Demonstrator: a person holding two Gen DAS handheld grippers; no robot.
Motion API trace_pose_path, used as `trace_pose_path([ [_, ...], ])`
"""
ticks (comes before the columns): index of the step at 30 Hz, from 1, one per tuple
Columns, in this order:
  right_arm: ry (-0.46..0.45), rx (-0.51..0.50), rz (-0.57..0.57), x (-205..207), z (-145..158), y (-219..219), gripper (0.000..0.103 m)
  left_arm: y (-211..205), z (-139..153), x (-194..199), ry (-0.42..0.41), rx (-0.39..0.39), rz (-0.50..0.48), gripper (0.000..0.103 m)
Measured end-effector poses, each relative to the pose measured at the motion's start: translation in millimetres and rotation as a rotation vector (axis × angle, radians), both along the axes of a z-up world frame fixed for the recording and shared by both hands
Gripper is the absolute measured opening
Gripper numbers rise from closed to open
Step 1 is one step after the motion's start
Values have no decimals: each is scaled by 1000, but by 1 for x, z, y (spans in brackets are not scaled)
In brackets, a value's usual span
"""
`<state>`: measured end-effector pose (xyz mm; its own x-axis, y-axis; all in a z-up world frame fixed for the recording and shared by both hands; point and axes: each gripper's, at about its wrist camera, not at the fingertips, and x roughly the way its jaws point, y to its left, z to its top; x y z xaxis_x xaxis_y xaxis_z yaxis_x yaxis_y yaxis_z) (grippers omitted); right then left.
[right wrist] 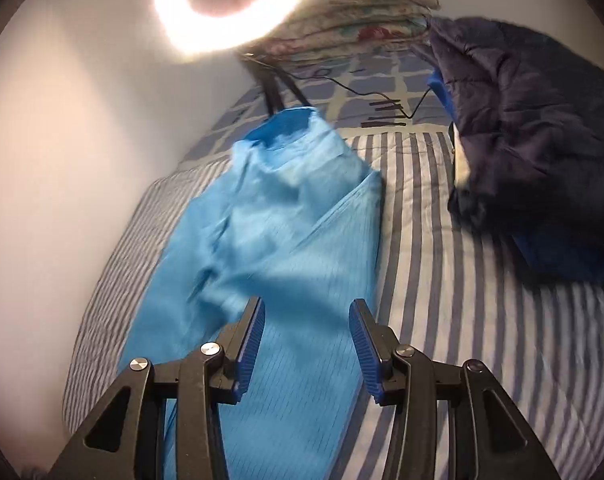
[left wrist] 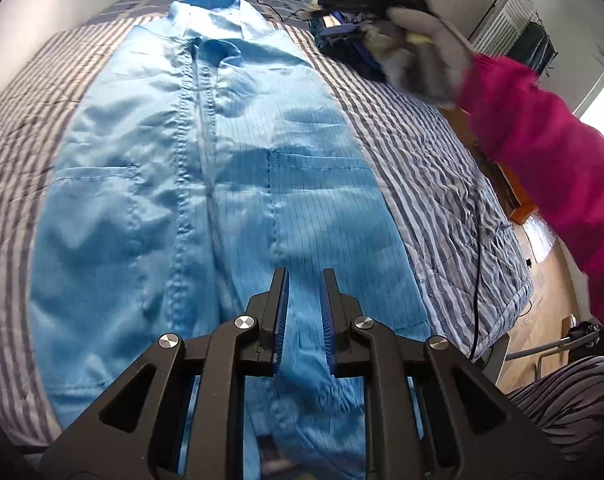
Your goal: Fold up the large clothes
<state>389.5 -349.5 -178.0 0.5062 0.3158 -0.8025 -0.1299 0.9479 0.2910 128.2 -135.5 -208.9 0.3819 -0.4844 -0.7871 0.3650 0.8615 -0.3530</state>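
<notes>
Striped bed (left wrist: 429, 168) carries the light blue garment (left wrist: 230, 184) laid flat lengthwise, collar at far end. Dark navy jacket (right wrist: 533, 128) heaped beside it on the right, well apart. Ring light (right wrist: 230, 4) glares overhead. Left claw (left wrist: 305, 320) narrowly parted, empty; right claw (right wrist: 306, 344) half open, empty, above garment's edge.

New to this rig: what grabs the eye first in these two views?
The light blue garment dominates, laid lengthwise down the middle of the striped bed cover, collar at the far end. In the right wrist view a glaring ring light blazes at the top, with a dark navy jacket heaped on the bed's right side. In the left wrist view a gloved hand on a bright pink sleeve crosses the upper right.
</notes>
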Motion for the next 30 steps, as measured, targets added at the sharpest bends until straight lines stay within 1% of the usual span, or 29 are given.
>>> trace_pose_path([
  [2, 9, -18, 6, 21, -13, 2, 56, -5, -7, 3, 7, 11, -17, 14],
  [4, 18, -43, 3, 41, -28, 4, 56, -12, -12, 5, 9, 35, -43, 14],
  [5, 24, -35, 5, 52, -36, 4, 56, -16, -15, 5, 11, 39, -57, 14],
  [7, 30, -33, 5, 66, -45, 5, 56, -21, -20, 6, 11, 61, -79, 14],
  [10, 51, -75, -9, 81, -59, 7, 55, -25, -30, 9, 35, 70, -97, 14],
  [12, 79, -76, -26, 88, -67, 5, 44, -24, -36, 11, 63, 57, -91, 14],
  [13, 90, -91, -35, 90, -69, 4, 24, -23, -38, 13, 75, 49, -86, 14],
  [14, 91, -113, -41, 91, -69, 5, 11, -22, -41, 14, 85, 39, -78, 14],
  [15, 86, -131, -39, 92, -69, 6, 4, -21, -42, 14, 87, 37, -75, 14],
  [16, 69, -169, -32, 92, -65, 8, 0, -22, -43, 15, 84, 40, -76, 14],
  [17, 48, -207, -32, 93, -63, 10, 0, -23, -43, 14, 81, 42, -76, 14],
  [19, 20, -236, -22, 97, -63, 13, 0, -24, -44, 14, 79, 46, -78, 14],
  [20, 17, -276, -23, 99, -64, 16, 0, -24, -44, 14, 80, 49, -77, 14],
  [21, 16, -320, -43, 100, -64, 17, 5, -24, -43, 14, 83, 46, -73, 14],
  [22, 17, -354, -68, 100, -63, 18, 21, -24, -42, 13, 88, 39, -73, 14],
  [23, -4, -382, -97, 96, -57, 18, 22, -24, -40, 13, 89, 36, -72, 14],
  [24, -29, -381, -103, 90, -49, 19, 22, -24, -39, 14, 87, 36, -70, 14],
  [25, -49, -358, -97, 83, -41, 19, 22, -22, -36, 12, 78, 34, -63, 14],
  [27, -87, -278, -46, 61, -24, 22, 22, -17, -30, 10, 61, 26, -57, 14],
  [29, -86, -153, 64, 33, -12, 31, 22, -14, -25, 8, 46, 25, -53, 14],
  [30, -77, -121, 107, 25, -11, 37, 21, -12, -22, 6, 34, 29, -54, 14],
])
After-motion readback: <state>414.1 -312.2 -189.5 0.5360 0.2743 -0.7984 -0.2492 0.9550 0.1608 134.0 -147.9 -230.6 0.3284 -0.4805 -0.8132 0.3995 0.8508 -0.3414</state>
